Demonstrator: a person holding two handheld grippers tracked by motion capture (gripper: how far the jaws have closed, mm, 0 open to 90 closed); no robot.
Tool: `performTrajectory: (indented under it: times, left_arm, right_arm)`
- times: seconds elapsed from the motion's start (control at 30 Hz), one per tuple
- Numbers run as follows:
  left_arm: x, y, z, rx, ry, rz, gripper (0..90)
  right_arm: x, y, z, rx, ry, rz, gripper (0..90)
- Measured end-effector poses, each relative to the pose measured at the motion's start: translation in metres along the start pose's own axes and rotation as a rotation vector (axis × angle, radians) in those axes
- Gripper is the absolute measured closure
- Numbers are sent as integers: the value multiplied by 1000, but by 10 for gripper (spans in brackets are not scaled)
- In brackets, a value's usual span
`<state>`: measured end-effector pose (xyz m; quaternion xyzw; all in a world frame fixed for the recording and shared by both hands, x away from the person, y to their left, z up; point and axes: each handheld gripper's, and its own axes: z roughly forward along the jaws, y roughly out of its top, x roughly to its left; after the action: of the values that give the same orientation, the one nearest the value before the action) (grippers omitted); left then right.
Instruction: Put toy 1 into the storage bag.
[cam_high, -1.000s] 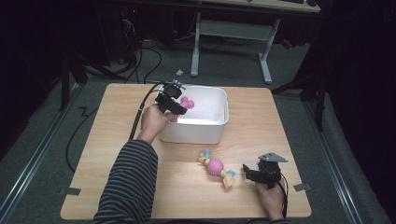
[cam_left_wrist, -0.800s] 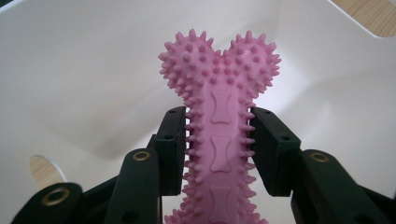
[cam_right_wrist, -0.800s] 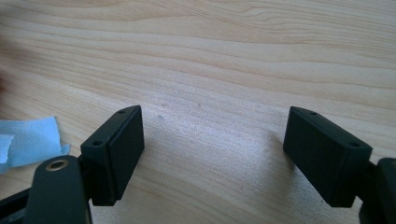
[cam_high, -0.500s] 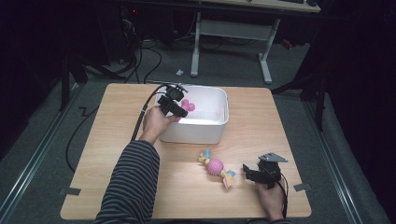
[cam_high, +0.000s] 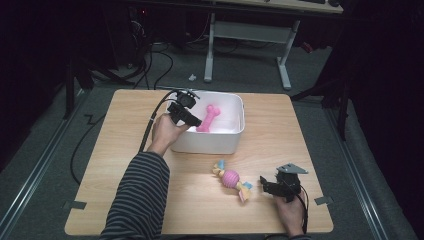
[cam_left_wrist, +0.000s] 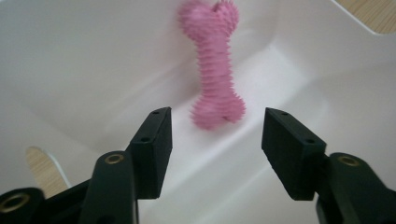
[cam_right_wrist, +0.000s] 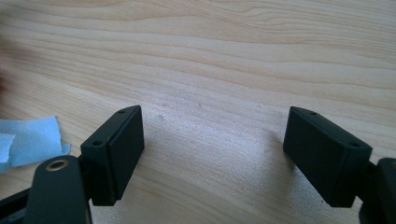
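now my left gripper (cam_high: 192, 119) over the white tub's (cam_high: 235, 137) near-left rim, jaws spread wide and empty, pink spiky bone (cam_left_wrist: 215, 70) lying in the tub just past them, my right gripper (cam_high: 266, 186) low on the table (cam_high: 300, 135), gaping, nothing held, rope ball toy (cam_high: 231, 178) just beside it

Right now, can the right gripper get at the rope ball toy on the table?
Probably yes: the right gripper is open, facing the rope ball toy, with bare table between them.
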<state>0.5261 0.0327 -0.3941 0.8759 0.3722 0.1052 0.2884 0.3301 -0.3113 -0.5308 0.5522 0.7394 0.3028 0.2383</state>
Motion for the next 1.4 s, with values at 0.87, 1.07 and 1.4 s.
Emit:
performTrajectory:
  times: [0.87, 1.07, 1.4]
  left_arm:
    - [0, -31, -74, -217, 17, -17, 365]
    - [-3, -39, -88, -246, 35, -10, 366]
    - [-3, -55, -103, -264, 45, -14, 367]
  right_arm:
    - [0, 0, 0, 0, 0, -2, 204]
    - [0, 0, 0, 0, 0, -2, 204]
    - [0, 0, 0, -1, 0, -1, 204]
